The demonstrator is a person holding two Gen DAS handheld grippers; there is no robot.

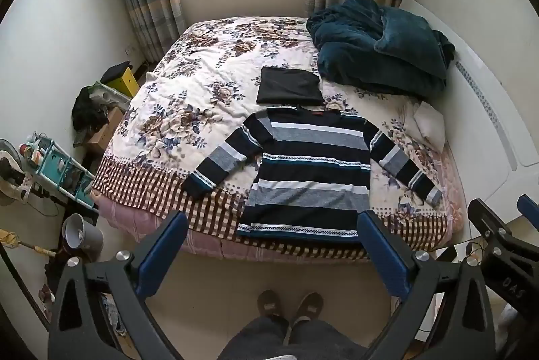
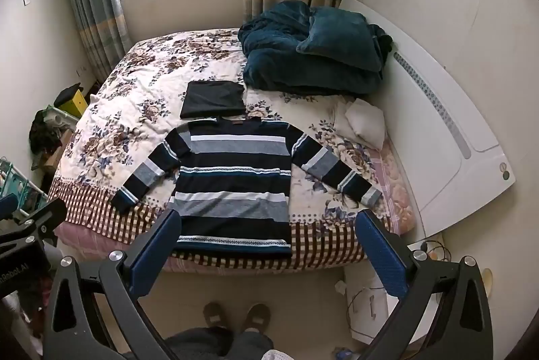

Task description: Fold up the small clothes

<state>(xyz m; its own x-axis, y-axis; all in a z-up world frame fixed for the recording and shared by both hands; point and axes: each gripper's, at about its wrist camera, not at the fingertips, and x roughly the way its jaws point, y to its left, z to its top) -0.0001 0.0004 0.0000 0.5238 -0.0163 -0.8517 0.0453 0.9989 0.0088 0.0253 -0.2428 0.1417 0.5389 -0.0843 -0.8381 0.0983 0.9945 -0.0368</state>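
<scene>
My left gripper (image 1: 273,245): fingers spread wide, holding nothing, hanging above the floor short of the bed's near edge.
My right gripper (image 2: 269,245): blue pads wide apart too, nothing between them, level with the left one.
Striped sweater (image 1: 308,171): spread flat, face up, on the floral bedspread (image 1: 202,83), collar toward 12 o'clock, hem toward 6 o'clock at the mattress edge.
Left sleeve (image 1: 220,161): angled out toward 8 o'clock, cuff resting on the checked border.
Right sleeve (image 2: 337,171): angled out toward 4 o'clock, cuff near the bed's side edge.
Folded black garment (image 1: 288,87): just beyond the collar at 12 o'clock; I cannot tell whether they touch.
Teal blanket (image 1: 377,46): heaped at 1 o'clock, well apart from the sweater.
White pillow (image 2: 365,122): at 2 o'clock, near the right sleeve.
Risk, hem: it lies right on the edge, so I judge that a tug toward me could slide the whole knit off the bed.
Risk, pinch: the bedspread looks soft and rumpled; closing too deep could catch it with the sleeve and drag it.
Risk, layers: gripping only the top layer at the hem would probably peel front from back and leave a crooked fold.
Risk, collar: pushing the fold toward 12 o'clock might shove the black garment out of square.
Risk, cuff: the right cuff could slip over the side if I lift it carelessly.
</scene>
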